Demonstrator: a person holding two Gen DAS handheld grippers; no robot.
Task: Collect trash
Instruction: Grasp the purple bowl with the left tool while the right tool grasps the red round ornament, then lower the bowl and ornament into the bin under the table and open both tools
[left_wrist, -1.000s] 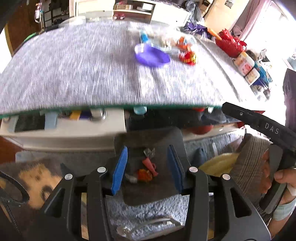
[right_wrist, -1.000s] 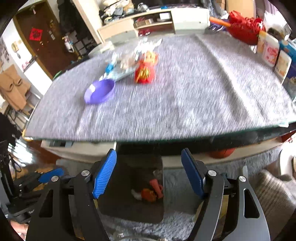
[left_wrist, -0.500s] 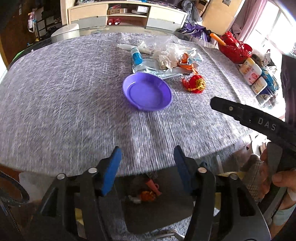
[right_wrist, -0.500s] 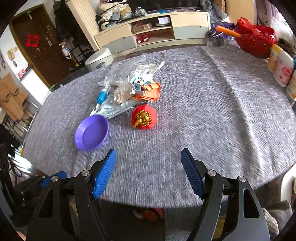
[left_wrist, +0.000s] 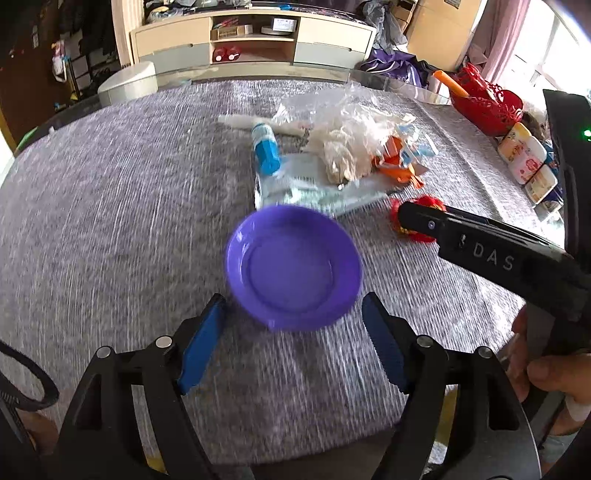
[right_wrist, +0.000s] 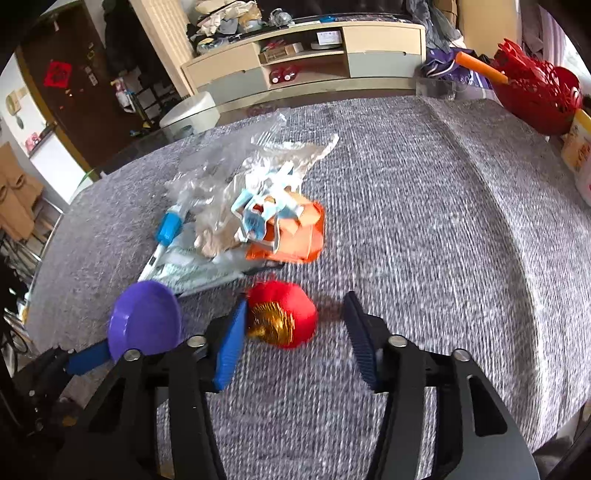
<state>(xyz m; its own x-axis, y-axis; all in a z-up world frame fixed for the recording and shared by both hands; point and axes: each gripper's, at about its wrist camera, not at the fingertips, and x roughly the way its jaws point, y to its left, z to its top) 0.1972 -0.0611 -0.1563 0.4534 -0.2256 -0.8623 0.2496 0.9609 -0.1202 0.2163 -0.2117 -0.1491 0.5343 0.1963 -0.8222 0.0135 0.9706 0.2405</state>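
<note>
The red ball (right_wrist: 282, 317), satiny with a tuft of gold foil on its near face, lay on the grey cloth (right_wrist: 424, 229) between the pads of my right gripper (right_wrist: 293, 341). It sat hard against my left pad, whether touching I could not tell, and well clear of the right one. Those jaws had just been closing, yet they still stood apart and gripped nothing.

Just beyond the ball lay the rest of the litter: a crumpled orange wrapper (right_wrist: 295, 236) under torn blue-and-white paper (right_wrist: 264, 206), a wrinkled clear plastic bag (right_wrist: 236, 166), and a flat pale packet (right_wrist: 195, 269) with a blue-capped tube (right_wrist: 168, 227) on it.

My left gripper (left_wrist: 293, 339) hung before the purple dish (left_wrist: 293, 267), a smooth, shallow round of plastic. Its near rim sat between my blue ribbed pads without touching either. These jaws had just been opening and stood wide, empty.

The cloth was coarse and woven, spread over a rounded table.
</note>
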